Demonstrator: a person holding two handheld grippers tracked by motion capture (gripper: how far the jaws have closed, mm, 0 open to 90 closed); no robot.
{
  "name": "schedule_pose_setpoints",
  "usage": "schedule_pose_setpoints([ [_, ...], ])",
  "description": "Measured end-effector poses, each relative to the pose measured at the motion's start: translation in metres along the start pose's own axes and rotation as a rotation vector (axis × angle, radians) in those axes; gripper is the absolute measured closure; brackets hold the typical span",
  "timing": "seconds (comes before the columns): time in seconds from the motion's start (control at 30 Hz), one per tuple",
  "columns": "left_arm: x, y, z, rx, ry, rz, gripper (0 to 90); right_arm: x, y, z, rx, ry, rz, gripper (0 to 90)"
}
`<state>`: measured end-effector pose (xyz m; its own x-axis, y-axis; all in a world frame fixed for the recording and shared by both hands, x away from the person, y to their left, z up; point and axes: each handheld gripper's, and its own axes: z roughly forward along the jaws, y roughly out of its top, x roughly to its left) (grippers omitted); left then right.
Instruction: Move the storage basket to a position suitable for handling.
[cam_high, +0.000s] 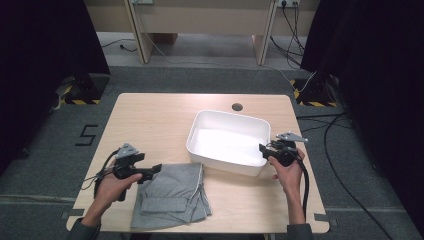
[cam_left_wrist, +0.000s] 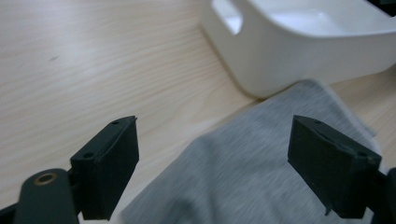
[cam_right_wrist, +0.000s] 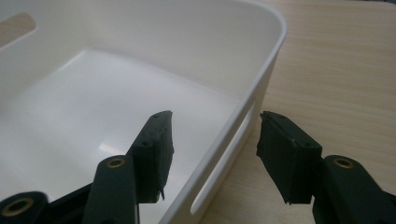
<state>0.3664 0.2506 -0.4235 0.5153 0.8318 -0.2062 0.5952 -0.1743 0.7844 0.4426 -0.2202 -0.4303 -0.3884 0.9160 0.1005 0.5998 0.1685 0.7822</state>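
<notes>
On the pale wooden table, a white plastic tub is sitting a little right of centre, empty, with slot handles cut into its end walls. Just in front of it and to its left, a folded grey garment is lying flat near the table's front edge, its far corner touching or almost touching the tub's base.

Over that garment, the left gripper is hovering with its jaws wide apart and nothing between them; the left gripper view is showing grey cloth directly below and ahead. At the tub's right end, the right gripper is straddling the wall, one jaw inside and one outside, near the slot handle, with the jaws apart and not yet pressing the plastic.

Judging by looks, the garment is going to behave as light, soft and floppy: a pinch on one layer will likely let the fold fall open, so gripping through the thick folded edge, or bunching several layers, seems safer. The tub is looking light, stiff and rather slick, so clamping its rim beside the handle should be steadying it well.
</notes>
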Motion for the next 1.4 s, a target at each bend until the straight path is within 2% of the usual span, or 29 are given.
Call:
schedule_pose_setpoints([
  [0.03, -0.004, 0.008, 0.007, -0.007, -0.027, -0.006, 16.6, 0.000, -0.001, -0.005, -0.017, 0.002, 0.006, 44.2],
  [0.13, -0.010, 0.024, 0.025, -0.003, -0.037, -0.018, 18.1, 0.004, -0.005, -0.020, -0.057, 0.017, -0.001, 43.2],
  [0.23, -0.021, 0.038, 0.045, 0.002, -0.043, -0.010, 21.9, 0.012, -0.007, -0.029, -0.029, 0.027, -0.018, 42.6],
  [0.27, -0.026, 0.043, 0.052, 0.013, -0.057, -0.006, 26.2, 0.016, -0.009, -0.033, -0.012, 0.027, -0.034, 42.0],
  [0.3, -0.026, 0.043, 0.052, 0.013, -0.057, -0.006, 28.7, 0.016, -0.009, -0.033, -0.012, 0.027, -0.034, 42.0],
  [0.37, -0.033, 0.048, 0.060, 0.037, -0.084, -0.008, 31.3, 0.020, -0.012, -0.036, -0.002, 0.047, -0.051, 41.1],
  [0.47, -0.041, 0.053, 0.065, 0.044, -0.077, 0.011, 34.9, 0.028, -0.014, -0.040, -0.003, 0.064, -0.069, 35.6],
  [0.5, -0.043, 0.055, 0.067, 0.050, -0.064, 0.025, 35.8, 0.031, -0.014, -0.044, 0.002, 0.062, -0.075, 30.9],
  [0.53, -0.044, 0.057, 0.069, 0.054, -0.055, 0.033, 35.8, 0.031, -0.014, -0.044, 0.002, 0.062, -0.075, 30.9],
  [0.6, -0.043, 0.060, 0.074, 0.052, -0.051, 0.020, 38.2, 0.035, -0.015, -0.049, 0.019, 0.083, -0.089, 28.7],
  [0.63, -0.042, 0.062, 0.077, 0.053, -0.047, 0.012, 40.8, 0.038, -0.018, -0.056, 0.032, 0.125, -0.104, 22.5],
  [0.7, -0.040, 0.064, 0.081, 0.066, -0.042, 0.020, 42.4, 0.039, -0.019, -0.057, 0.050, 0.133, -0.117, 21.8],
  [0.73, -0.039, 0.064, 0.084, 0.075, -0.047, 0.018, 47.3, 0.041, -0.025, -0.056, 0.104, 0.147, -0.163, 22.1],
  [0.8, -0.039, 0.063, 0.089, 0.090, -0.033, 0.032, 47.4, 0.042, -0.028, -0.054, 0.111, 0.148, -0.173, 24.8],
  [0.83, -0.038, 0.063, 0.091, 0.098, -0.028, 0.039, 50.4, 0.040, -0.032, -0.046, 0.123, 0.129, -0.176, 31.2],
  [0.87, -0.037, 0.062, 0.093, 0.098, -0.034, 0.027, 51.0, 0.038, -0.034, -0.041, 0.123, 0.114, -0.170, 33.0],
  [0.93, -0.035, 0.062, 0.094, 0.101, -0.044, 0.012, 51.3, 0.036, -0.034, -0.037, 0.130, 0.109, -0.173, 30.2],
  [1.0, -0.033, 0.063, 0.095, 0.106, -0.044, 0.018, 52.3, 0.033, -0.035, -0.031, 0.124, 0.130, -0.178, 30.9],
  [1.03, -0.032, 0.063, 0.097, 0.107, -0.043, 0.017, 52.6, 0.031, -0.034, -0.028, 0.122, 0.126, -0.172, 33.1],
  [1.07, -0.032, 0.063, 0.098, 0.109, -0.042, 0.014, 51.6, 0.025, -0.032, -0.024, 0.106, 0.112, -0.171, 39.5],
  [1.1, -0.031, 0.064, 0.099, 0.113, -0.036, 0.016, 51.6, 0.025, -0.032, -0.024, 0.106, 0.112, -0.171, 39.5],
  [1.2, -0.033, 0.065, 0.099, 0.118, -0.016, 0.039, 50.2, 0.019, -0.029, -0.013, 0.083, 0.126, -0.126, 37.3],
  [1.23, -0.033, 0.066, 0.099, 0.120, 0.006, 0.062, 49.6, 0.017, -0.027, -0.005, 0.089, 0.133, -0.121, 36.3],
  [1.3, -0.033, 0.067, 0.099, 0.122, 0.018, 0.075, 49.7, 0.018, -0.027, -0.001, 0.096, 0.129, -0.128, 35.9],
  [1.37, -0.031, 0.069, 0.099, 0.114, 0.058, 0.132, 54.4, 0.023, -0.023, 0.004, 0.098, 0.117, -0.151, 34.6],
  [1.4, -0.029, 0.070, 0.099, 0.112, 0.062, 0.140, 54.4, 0.023, -0.023, 0.004, 0.098, 0.117, -0.151, 34.6],
])
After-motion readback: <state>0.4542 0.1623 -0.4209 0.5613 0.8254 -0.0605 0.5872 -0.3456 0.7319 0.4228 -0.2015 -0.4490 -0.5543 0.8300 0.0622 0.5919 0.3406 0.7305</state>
